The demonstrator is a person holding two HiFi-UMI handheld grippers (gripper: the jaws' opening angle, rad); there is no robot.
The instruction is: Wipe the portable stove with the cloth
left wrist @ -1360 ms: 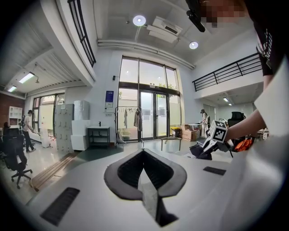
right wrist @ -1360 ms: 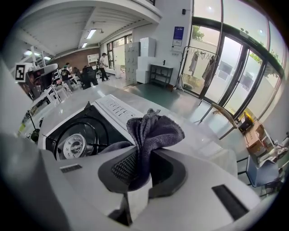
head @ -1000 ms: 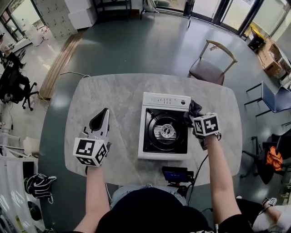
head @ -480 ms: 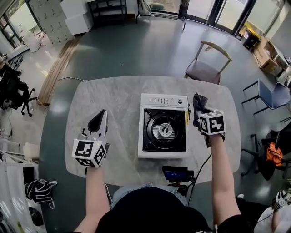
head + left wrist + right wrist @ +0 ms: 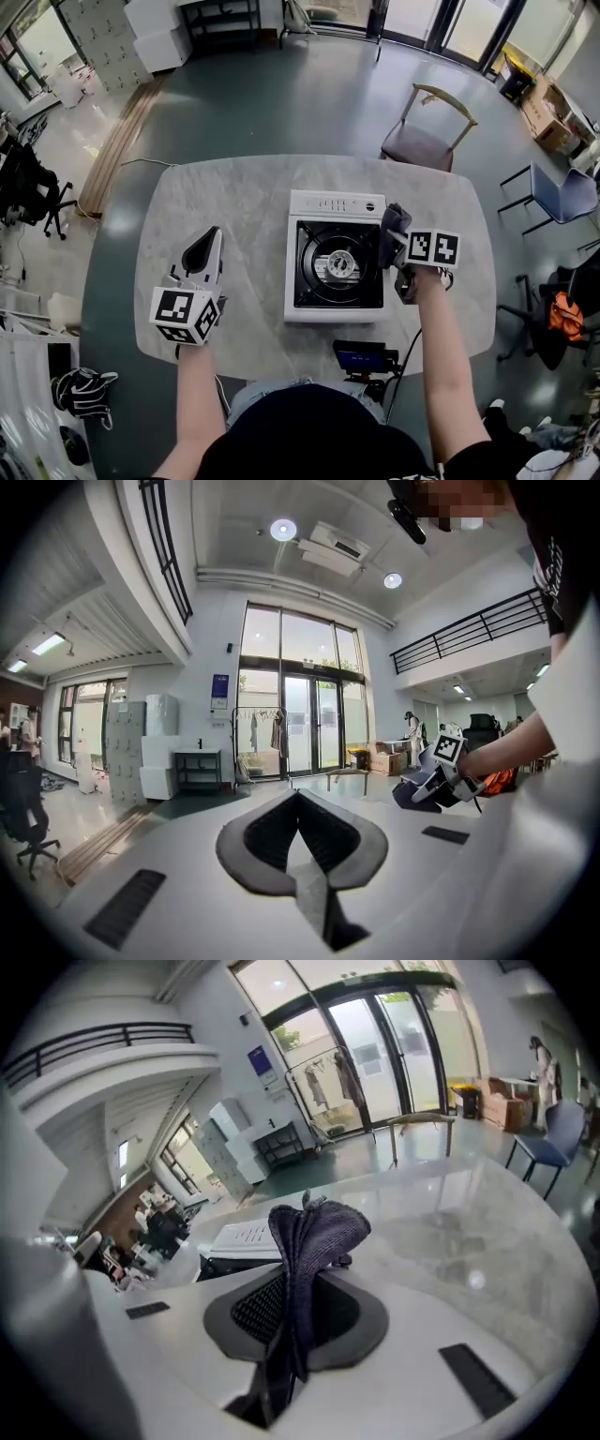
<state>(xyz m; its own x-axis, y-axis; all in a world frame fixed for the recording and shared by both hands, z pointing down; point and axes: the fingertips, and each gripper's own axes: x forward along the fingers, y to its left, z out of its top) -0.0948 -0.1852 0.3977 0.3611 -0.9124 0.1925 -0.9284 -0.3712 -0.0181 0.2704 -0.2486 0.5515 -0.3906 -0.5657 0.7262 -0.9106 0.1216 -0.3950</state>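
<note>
- The portable stove (image 5: pixel 334 281) sits near the middle of the grey marbled bench (image 5: pixel 244 202). It has a white body, a black top with a round burner, and its control strip on the far side from the person.
- The right gripper (image 5: pixel 396 240) is at the stove's right edge, toward the far right corner, with its marker cube facing up.
- Its fingers are pressed together on the cloth (image 5: pixel 393 225), a dark, bunched rag. In the right gripper view the cloth (image 5: pixel 314 1232) comes up out of the closed fingers (image 5: pixel 272 1312) and folds over at the top, with the stove's white panel (image 5: pixel 239 1236) just behind it.
- From the head view, the cloth overlaps the stove's right rim. I cannot tell whether it touches the surface.
- The left gripper (image 5: pixel 204 249) is over the bench to the left of the stove, well apart from it, pointing away from the person.
- In the left gripper view its fingers (image 5: pixel 323 841) are closed against each other with nothing held.
- A small device with a blue screen (image 5: pixel 364 359) sits at the bench's near edge.
- A wooden chair (image 5: pixel 429 139) stands beyond the far right corner of the bench.
</note>
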